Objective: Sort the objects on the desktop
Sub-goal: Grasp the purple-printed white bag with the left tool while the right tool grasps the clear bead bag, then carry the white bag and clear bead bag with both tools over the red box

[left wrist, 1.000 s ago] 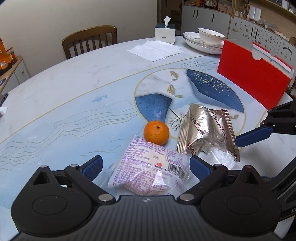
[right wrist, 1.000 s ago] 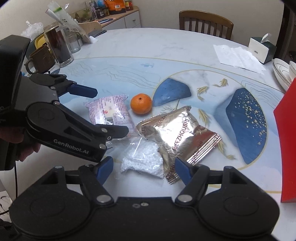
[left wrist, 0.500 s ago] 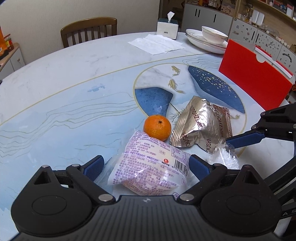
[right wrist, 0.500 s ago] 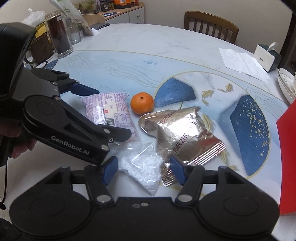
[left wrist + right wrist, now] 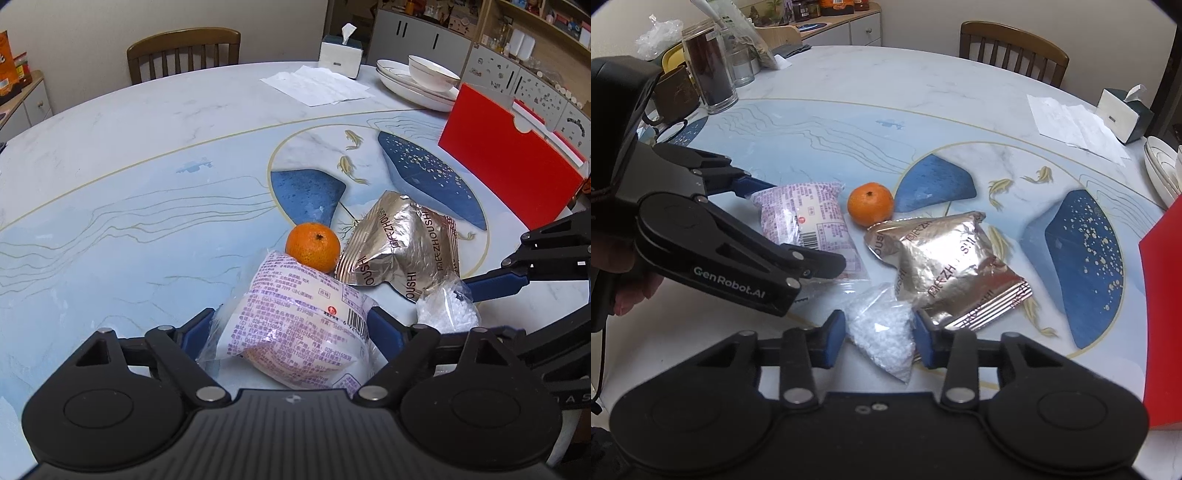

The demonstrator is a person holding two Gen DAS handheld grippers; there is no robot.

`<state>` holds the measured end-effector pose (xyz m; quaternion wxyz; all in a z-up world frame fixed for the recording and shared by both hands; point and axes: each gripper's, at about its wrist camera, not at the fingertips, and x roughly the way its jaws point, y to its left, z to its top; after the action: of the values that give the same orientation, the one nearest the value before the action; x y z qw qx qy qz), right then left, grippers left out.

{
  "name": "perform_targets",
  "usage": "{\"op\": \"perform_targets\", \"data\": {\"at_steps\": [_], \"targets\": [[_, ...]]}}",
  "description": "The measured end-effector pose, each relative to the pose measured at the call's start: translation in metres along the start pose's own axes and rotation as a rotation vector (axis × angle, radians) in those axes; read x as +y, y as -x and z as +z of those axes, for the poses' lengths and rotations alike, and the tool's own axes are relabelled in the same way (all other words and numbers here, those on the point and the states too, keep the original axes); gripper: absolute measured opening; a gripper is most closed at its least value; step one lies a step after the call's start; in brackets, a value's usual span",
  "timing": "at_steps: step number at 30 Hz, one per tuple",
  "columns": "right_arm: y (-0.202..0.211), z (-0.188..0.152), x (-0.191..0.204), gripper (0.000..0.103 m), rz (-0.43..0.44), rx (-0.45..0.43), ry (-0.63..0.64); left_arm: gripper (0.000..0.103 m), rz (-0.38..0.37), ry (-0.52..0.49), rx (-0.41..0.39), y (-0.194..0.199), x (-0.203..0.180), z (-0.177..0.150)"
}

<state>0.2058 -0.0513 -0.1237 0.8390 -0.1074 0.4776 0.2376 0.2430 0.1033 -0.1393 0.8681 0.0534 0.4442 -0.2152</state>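
Both grippers are closing: the left gripper [image 5: 291, 328] around the soft bun pack [image 5: 295, 332], the right gripper [image 5: 879, 336] around the light, slippery bead bag [image 5: 882, 332]; grip mid-body, gently.

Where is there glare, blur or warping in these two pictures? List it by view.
Left wrist view: sharp; fisheye bends the marble table edge; sheen on the crinkled gold foil snack bag and the purple-printed plastic bread packet. Right wrist view: softer focus; foil bag print smeared by glare; dark vignette in the corners.
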Motion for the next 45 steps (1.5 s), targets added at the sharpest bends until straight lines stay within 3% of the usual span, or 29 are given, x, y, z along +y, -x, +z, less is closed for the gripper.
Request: {"op": "perform_targets", "data": {"at_steps": [11, 29, 45], "targets": [[0.012, -0.007, -0.008, 0.032, 0.028, -0.005, -0.007, 0.065, -0.018, 0.053, -0.011, 0.011, -0.006, -0.006], [0.038, -0.035, -0.039, 0.032, 0.023, -0.015, -0.065, 0.063, -0.057, 0.124, -0.006, 0.029, -0.039, -0.022], [0.081, -0.053, -0.087, 0.032, -0.011, -0.059, -0.143, 0.063, -0.137, 0.104, -0.021, 0.043, -0.099, -0.007]]}}
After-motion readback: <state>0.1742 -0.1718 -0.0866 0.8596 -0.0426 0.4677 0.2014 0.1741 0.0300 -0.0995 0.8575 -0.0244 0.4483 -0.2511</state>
